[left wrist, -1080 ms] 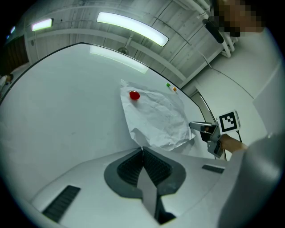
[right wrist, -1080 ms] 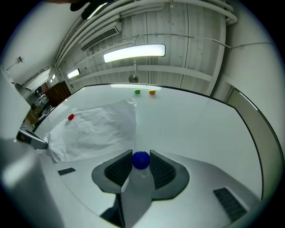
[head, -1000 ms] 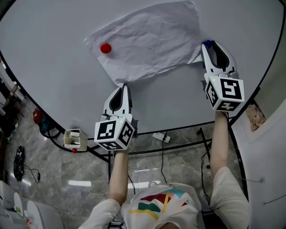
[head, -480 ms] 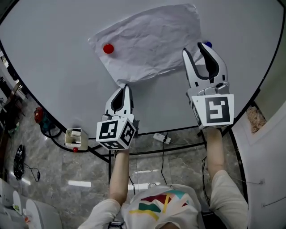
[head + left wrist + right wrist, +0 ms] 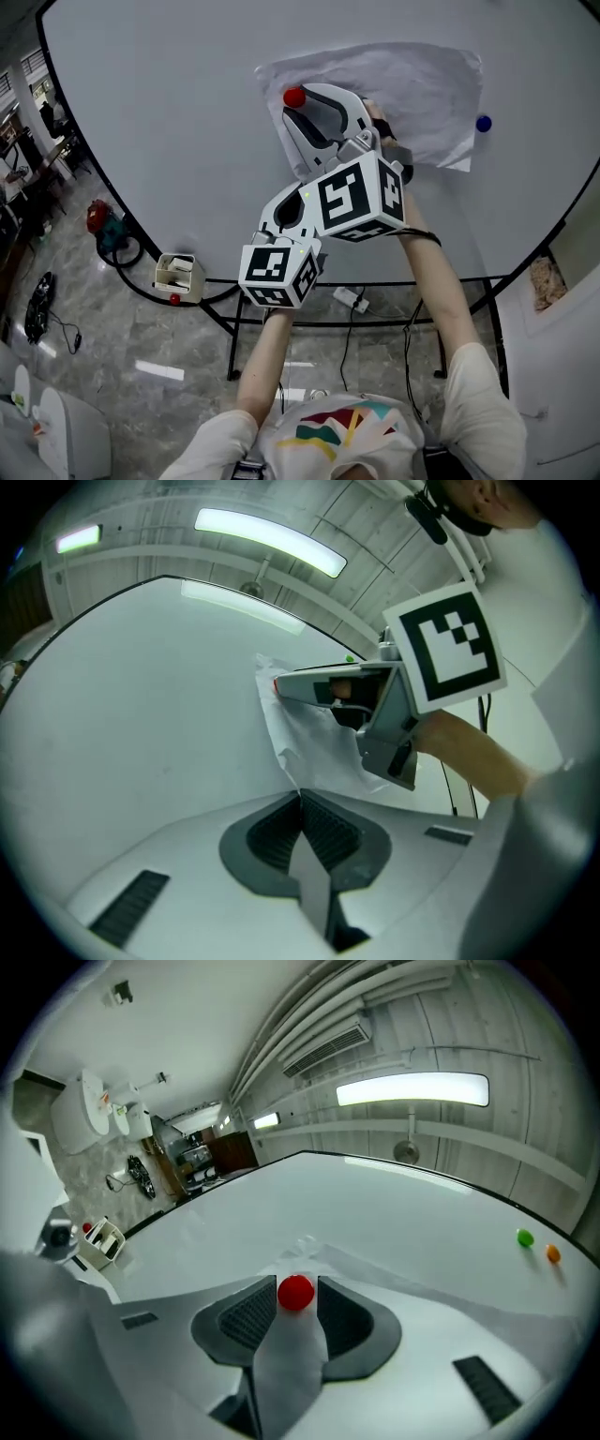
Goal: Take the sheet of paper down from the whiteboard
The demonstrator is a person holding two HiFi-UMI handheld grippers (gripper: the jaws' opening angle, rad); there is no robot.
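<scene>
A crumpled white sheet of paper (image 5: 412, 84) hangs on the whiteboard (image 5: 169, 122). A red magnet (image 5: 294, 97) pins its upper left corner and a blue magnet (image 5: 483, 123) sits at its right edge. My right gripper (image 5: 296, 105) reaches across to the left and stands open, with the red magnet (image 5: 296, 1292) between its fingertips and the paper (image 5: 375, 1274) behind it. My left gripper (image 5: 286, 208) is below it, partly hidden by the right gripper's marker cube. It is shut on the paper's (image 5: 314, 747) lower corner, which runs down into its jaws (image 5: 300, 797).
A green magnet (image 5: 524, 1237) and an orange magnet (image 5: 553, 1253) sit on the board far to the right. A small white box (image 5: 176, 274) hangs at the board's lower edge. A power strip (image 5: 349, 298), cables and the board's black stand are below on the floor.
My right gripper left the blue magnet at the paper's right edge and swept left across the sheet to the red magnet, rolling as it went. The left gripper kept its hold.
</scene>
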